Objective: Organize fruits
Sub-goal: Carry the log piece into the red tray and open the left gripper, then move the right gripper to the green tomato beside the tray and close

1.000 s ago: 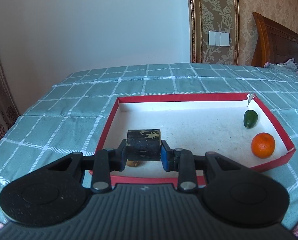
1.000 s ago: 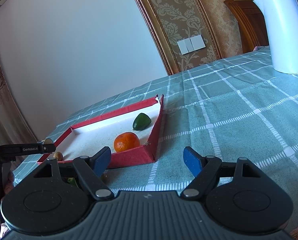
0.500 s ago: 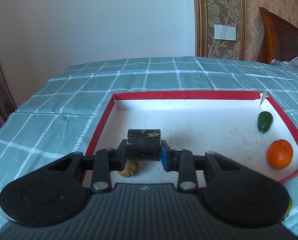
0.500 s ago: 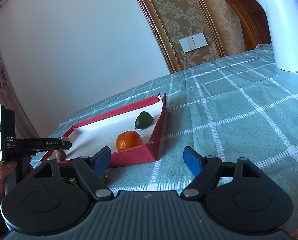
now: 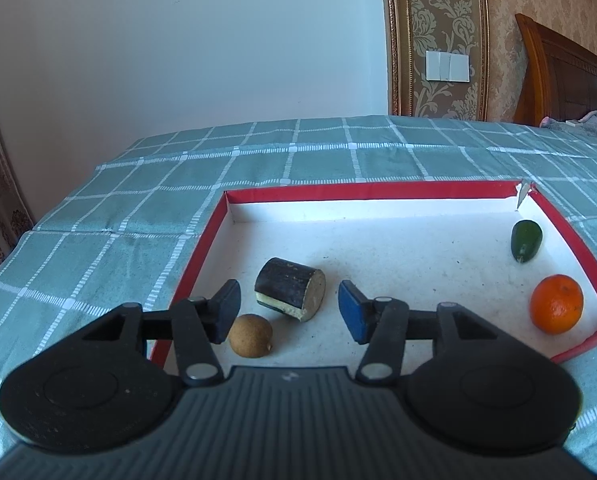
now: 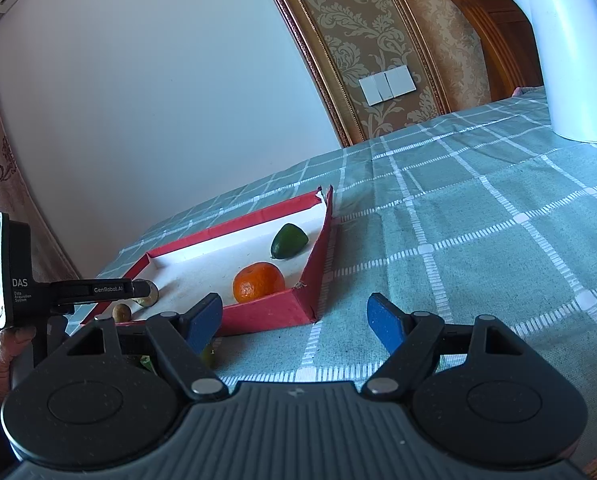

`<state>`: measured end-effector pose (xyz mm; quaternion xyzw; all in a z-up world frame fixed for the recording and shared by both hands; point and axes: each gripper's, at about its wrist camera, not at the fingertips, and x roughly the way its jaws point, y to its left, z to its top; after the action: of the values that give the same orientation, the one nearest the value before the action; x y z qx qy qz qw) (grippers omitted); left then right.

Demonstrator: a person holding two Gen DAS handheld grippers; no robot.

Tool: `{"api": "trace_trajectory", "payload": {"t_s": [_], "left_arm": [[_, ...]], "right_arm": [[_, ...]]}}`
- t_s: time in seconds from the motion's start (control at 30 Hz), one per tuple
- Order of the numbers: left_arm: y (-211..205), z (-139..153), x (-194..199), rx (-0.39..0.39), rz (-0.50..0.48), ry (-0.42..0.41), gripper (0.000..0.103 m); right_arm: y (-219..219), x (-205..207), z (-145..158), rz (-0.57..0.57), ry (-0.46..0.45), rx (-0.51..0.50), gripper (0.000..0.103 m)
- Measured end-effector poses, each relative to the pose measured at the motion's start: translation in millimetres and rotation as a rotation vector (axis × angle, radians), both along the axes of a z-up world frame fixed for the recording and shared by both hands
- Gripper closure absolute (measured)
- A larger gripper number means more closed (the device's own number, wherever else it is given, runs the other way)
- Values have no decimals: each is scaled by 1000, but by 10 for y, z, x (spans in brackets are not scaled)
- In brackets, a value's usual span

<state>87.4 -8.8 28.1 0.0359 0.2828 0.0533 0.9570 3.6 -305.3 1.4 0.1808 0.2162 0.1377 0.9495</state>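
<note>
My left claw (image 5: 288, 312) is opening; the dark-skinned, pale-cored cut cylinder (image 5: 290, 289) lies freed between its jaws in the red-rimmed white tray (image 5: 378, 193), long axis crosswise. My right claw (image 6: 296, 318) stands wide, empty.

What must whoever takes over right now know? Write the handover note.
Left gripper: jaws opening; the dark stub lies between them on the tray floor, pads clear of it.
Right gripper: open, empty, over the cloth beside the tray.
In tray: stub, brown fruit, orange, green fruit.
Left: something greenish lies on the cloth outside the tray, half hidden under the right gripper; probably goes in next.
</note>
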Motion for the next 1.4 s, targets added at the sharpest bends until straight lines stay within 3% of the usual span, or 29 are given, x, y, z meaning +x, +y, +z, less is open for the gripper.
{"api": "trace_trajectory", "payload": {"t_s": [0.13,0.23,0.4,0.53,0.63,0.93,1.13,1.23,1.3,1.4], "left_arm": [[67,63,-199,-3,26,-37,13],[180,111,-421,-12,49,-64,0],[444,49,-702,-25,109,-74,0],[668,-127,-746,-54,169,-42,0],[847,-115,-800,-155,194,-59,0],[899,-130,-860,-185,195,-78,0],[958,-134,-875,-240,182,-80,0],[963,-134,-886,-251,178,-82,0],[952,-133,-885,-248,175,-83,0],[938,-135,-888,-241,174,-82,0]], "right_arm": [[0,-2,2,-4,-2,3,24],[-11,-10,2,-6,-6,9,24],[3,-11,8,7,-12,-4,24],[181,-61,71,32,-35,-115,24],[429,-169,148,130,-52,-173,24],[1177,-286,213,344,-91,-364,24],[1178,-210,158,288,-78,-412,24],[1082,-112,142,239,-41,-427,30],[1074,-61,124,234,-28,-464,48],[1116,-4,90,256,-10,-506,59]]}}
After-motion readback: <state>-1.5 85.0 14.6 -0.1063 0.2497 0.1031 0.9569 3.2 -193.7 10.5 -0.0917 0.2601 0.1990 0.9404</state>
